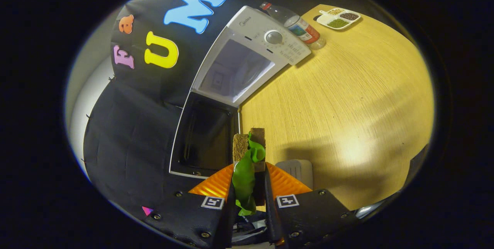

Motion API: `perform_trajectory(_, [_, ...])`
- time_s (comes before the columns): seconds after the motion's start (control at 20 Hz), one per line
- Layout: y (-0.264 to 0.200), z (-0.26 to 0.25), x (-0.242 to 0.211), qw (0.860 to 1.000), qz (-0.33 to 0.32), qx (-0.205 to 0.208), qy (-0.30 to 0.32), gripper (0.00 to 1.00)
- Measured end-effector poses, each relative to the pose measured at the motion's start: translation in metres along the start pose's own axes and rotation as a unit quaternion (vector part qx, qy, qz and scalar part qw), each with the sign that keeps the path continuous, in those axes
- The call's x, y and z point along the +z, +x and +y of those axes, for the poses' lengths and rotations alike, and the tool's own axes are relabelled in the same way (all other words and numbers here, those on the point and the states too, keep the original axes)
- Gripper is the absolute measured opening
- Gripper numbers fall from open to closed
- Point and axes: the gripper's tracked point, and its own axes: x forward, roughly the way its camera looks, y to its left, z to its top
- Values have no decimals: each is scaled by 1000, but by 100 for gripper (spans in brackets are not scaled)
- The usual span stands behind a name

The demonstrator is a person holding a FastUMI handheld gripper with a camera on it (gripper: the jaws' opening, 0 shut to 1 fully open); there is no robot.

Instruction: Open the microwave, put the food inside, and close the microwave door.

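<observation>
Hand-held gripper [249, 181] closed narrow on a sandwich [249, 146], both fingers pressing its two sides; the bread slices stand on edge between the fingers, with a green lettuce leaf [245, 179] hanging back down the gap toward the gripper body. Sandwich's long axis runs straight ahead along the fingers, its far end poking out past the tips. Just beyond that end, and slightly to the left, sits the microwave's swung-open door [202, 135], dark glass panel facing the camera, its near edge close to the sandwich. The microwave [251, 48] itself lies further ahead on the desk [339, 98]; its open cavity [235, 71] shows pale, farther along the same line as the door. So the food is in hand, not yet inside; judged from this, the coming move is a forward carry past the door's edge into the cavity, keeping the sandwich clear of the door's edge. A brand mark is printed on the control panel near the round dial [274, 37], too small to read with confidence; the dial scale markings likewise unreadable. Beyond the microwave lies a plastic bottle [299, 25] with a coloured label, writing illegible, and a divided snack tray [339, 18] farther off. A pale flat object [295, 168] rests on the desk just right of the fingers.
</observation>
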Motion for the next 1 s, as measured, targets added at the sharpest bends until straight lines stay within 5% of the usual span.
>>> perform_trajectory(0.45, [68,51,54,995,-80,59,11,35])
perform_trajectory(1.0, [153,67,126,975,-212,64,25,34])
